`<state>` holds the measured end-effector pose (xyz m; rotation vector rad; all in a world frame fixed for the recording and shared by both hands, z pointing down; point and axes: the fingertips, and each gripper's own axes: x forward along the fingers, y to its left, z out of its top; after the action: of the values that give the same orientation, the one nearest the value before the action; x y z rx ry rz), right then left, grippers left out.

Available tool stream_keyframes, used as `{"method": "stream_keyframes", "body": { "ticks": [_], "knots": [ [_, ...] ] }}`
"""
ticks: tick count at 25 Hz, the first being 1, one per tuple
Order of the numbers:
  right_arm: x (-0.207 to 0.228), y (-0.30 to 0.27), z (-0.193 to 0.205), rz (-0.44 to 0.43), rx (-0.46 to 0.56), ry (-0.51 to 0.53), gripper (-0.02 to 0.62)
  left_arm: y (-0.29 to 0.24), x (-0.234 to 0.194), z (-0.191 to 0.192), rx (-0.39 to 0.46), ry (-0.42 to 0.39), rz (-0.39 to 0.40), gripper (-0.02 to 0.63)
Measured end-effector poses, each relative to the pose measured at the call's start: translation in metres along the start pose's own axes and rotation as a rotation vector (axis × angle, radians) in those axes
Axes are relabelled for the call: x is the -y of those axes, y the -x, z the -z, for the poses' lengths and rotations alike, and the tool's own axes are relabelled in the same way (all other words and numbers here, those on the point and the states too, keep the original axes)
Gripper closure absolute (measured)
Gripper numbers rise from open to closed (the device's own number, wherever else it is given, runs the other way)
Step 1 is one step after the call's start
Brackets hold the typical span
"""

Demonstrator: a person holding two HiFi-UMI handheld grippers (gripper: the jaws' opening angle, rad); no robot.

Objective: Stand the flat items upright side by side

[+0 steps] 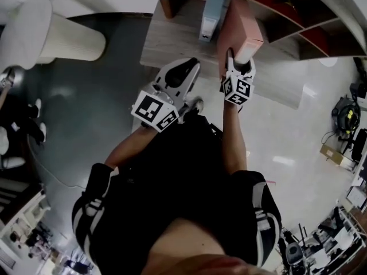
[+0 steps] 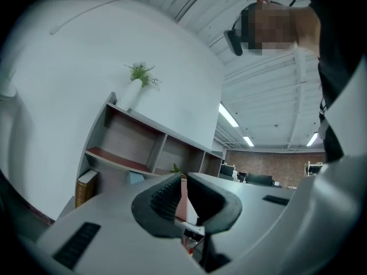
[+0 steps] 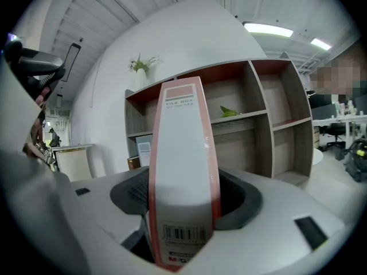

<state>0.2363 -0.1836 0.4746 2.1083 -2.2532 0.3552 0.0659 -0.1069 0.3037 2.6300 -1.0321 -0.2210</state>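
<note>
Head view from above: a person holds two grippers over a wooden shelf base at the top centre of the frame. The right gripper is clamped on an upright pink file box. The box's narrow white spine fills the middle of the right gripper view. It reads "FILE BOX" near the top and has a barcode near the bottom, with a red logo below it cut off by the jaws. A pale blue file box stands just left of it. The left gripper, at centre left, has its jaws almost together and holds nothing.
</note>
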Motion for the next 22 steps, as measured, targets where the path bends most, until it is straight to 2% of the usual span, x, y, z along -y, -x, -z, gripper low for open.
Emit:
{"method": "stream_keyframes", "body": {
  "ticks": [9, 16, 22],
  "knots": [
    [-0.021, -0.017, 0.007, 0.021, -0.015, 0.032, 0.290, -0.020, -0.031, 0.000, -0.023, 0.020, 0.035, 0.557],
    [-0.026, -0.024, 0.030, 0.023, -0.097, 0.060, 0.288, -0.021, -0.031, 0.002, -0.018, 0.029, 0.035, 0.557],
    [-0.020, -0.041, 0.049, 0.045, -0.187, 0.091, 0.285, -0.013, -0.034, 0.005, -0.014, 0.033, 0.002, 0.557]
  ]
}}
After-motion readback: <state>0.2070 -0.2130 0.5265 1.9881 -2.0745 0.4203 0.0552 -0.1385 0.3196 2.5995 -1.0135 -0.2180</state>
